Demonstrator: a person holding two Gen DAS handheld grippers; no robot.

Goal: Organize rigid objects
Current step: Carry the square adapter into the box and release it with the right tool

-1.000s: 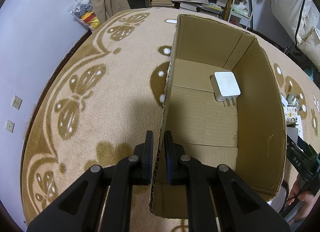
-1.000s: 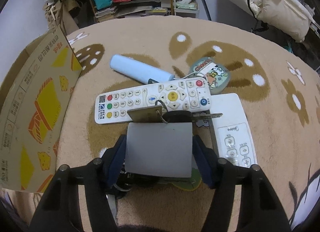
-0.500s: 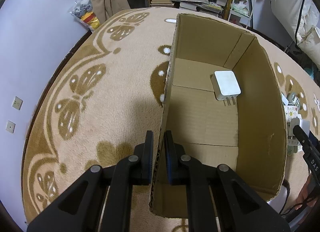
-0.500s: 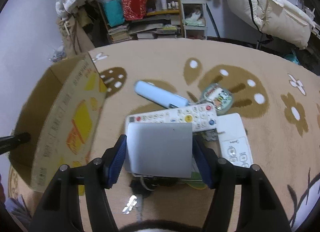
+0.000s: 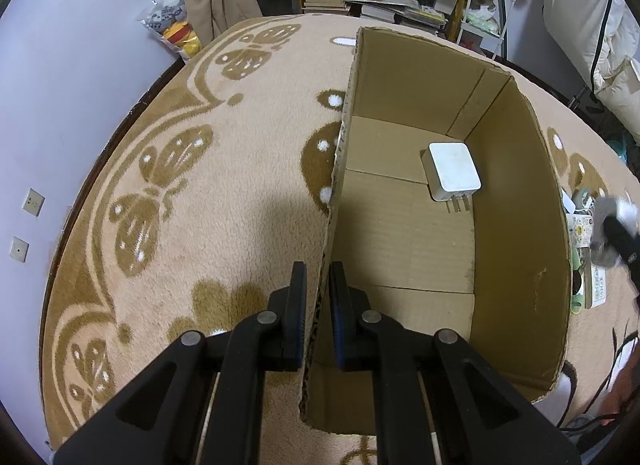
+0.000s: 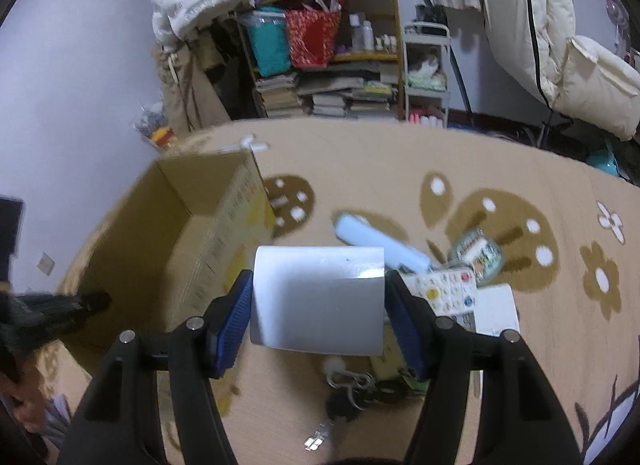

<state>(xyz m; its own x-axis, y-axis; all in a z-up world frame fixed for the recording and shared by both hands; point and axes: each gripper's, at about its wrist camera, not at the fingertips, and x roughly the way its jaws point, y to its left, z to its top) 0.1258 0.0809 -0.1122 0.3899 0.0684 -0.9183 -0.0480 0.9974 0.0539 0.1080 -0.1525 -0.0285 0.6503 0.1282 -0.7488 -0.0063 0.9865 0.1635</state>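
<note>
My left gripper (image 5: 317, 285) is shut on the left wall of an open cardboard box (image 5: 516, 201). A white plug adapter (image 5: 454, 172) lies on the box floor at the far right. My right gripper (image 6: 318, 305) is shut on a flat silver-grey block (image 6: 318, 301), held in the air to the right of the box (image 6: 176, 233). That block (image 5: 612, 225) shows blurred at the right edge of the left wrist view. On the carpet lie a white remote (image 6: 444, 289), a light-blue cylinder (image 6: 380, 243), a round patterned tin (image 6: 478, 251), a white panel remote (image 6: 494, 309) and keys (image 6: 348, 389).
The floor is a beige carpet (image 5: 224, 201) with brown butterfly and flower patterns. A bookshelf (image 6: 320, 65) with books and bags stands at the back. A white cart (image 6: 426, 77) and padded bedding (image 6: 580, 77) sit to the right. A person's hand (image 6: 24, 413) shows at lower left.
My right gripper has risen with the silver-grey block and swung left toward the box; the remotes and keys now lie below it. The left gripper has kept its hold on the box wall.
</note>
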